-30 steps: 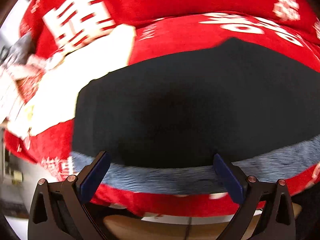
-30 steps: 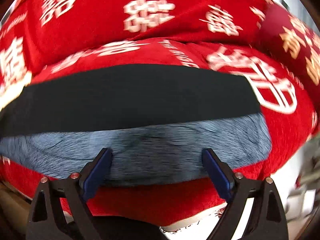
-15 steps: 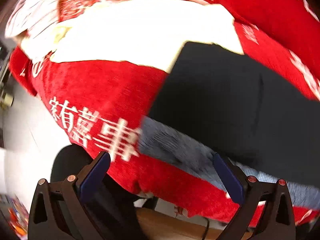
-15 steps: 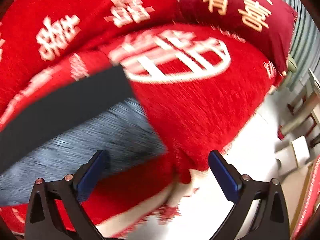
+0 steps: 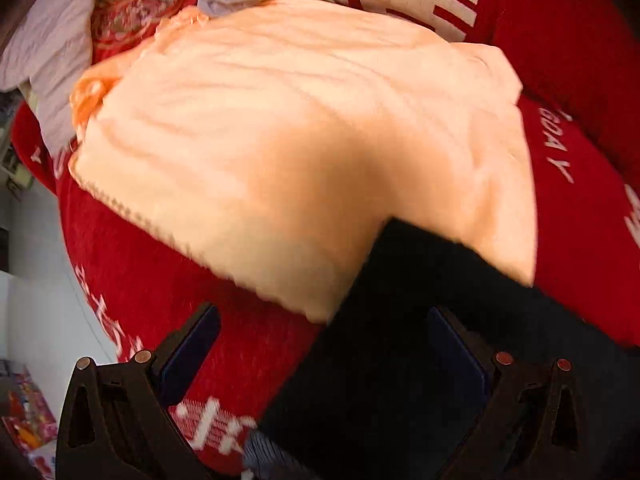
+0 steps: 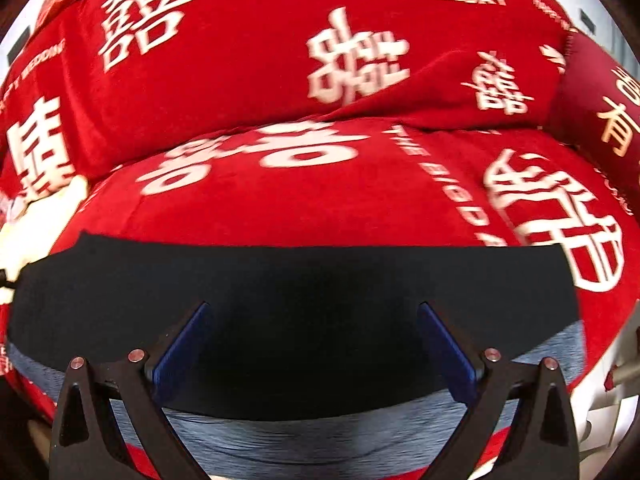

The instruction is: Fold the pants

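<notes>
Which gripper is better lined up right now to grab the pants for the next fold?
Probably left: the left gripper is open over a corner of the black pants; the right gripper is open over the flat middle.

Pants [image 6: 288,300] lie flat across the near part of the sofa seat [image 6: 320,208], with the backrest [image 6: 260,48] rising behind. A cushion [image 6: 600,112] sits at the far right. Off to the left, a folded blanket [image 5: 300,140] lies on the seat, its near corner touching the pants [image 5: 420,360].
</notes>
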Demonstrator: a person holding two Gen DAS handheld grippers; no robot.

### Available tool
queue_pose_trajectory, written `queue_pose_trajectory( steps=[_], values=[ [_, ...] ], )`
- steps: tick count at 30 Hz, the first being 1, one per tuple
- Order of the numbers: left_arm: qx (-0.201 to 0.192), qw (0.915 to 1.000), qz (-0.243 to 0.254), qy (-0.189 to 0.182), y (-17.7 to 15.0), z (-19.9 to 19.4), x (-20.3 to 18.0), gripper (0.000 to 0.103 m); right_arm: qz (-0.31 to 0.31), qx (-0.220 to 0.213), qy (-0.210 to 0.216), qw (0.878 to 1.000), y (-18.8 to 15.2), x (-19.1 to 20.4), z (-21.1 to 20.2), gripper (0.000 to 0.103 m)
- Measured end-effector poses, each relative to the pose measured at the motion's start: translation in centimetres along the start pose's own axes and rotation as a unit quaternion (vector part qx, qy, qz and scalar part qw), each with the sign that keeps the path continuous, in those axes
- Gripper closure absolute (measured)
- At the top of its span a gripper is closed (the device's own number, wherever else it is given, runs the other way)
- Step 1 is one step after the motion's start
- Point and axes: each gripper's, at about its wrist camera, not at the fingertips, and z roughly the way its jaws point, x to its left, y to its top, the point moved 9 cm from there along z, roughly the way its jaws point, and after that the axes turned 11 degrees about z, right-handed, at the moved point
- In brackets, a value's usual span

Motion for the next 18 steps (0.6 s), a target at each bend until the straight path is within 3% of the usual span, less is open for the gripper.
queue_pose_trajectory(
  steps=[4, 9, 14, 18],
  values=[
    [-0.001, 0.9977, 0.017, 0.065, 0.6, 0.3, 2.1, 0.0, -0.023, 0.017, -0.024, 0.999, -1.5, 1.2, 0.3, 0.001],
    [-0.041, 0.9987, -0.002, -0.03, -3.6, -2.8, 3.1, 0.0, -0.042, 0.005, -0.009, 0.999, -1.7, 4.3, -1.4, 0.001],
    [-0.06, 0.9951, 0.032, -0.072, -8.2, -4.1, 2.0, 0.0, -0.093, 0.025, 0.029, 0.995, -3.0, 11.4, -0.5, 0.001],
    [-0.052, 0.9938, 0.066, -0.072, -9.9, -3.1, 0.3, 0.0, -0.137, 0.046, 0.033, 0.989, -5.1, 14.9, 1.2, 0.001]
  ],
)
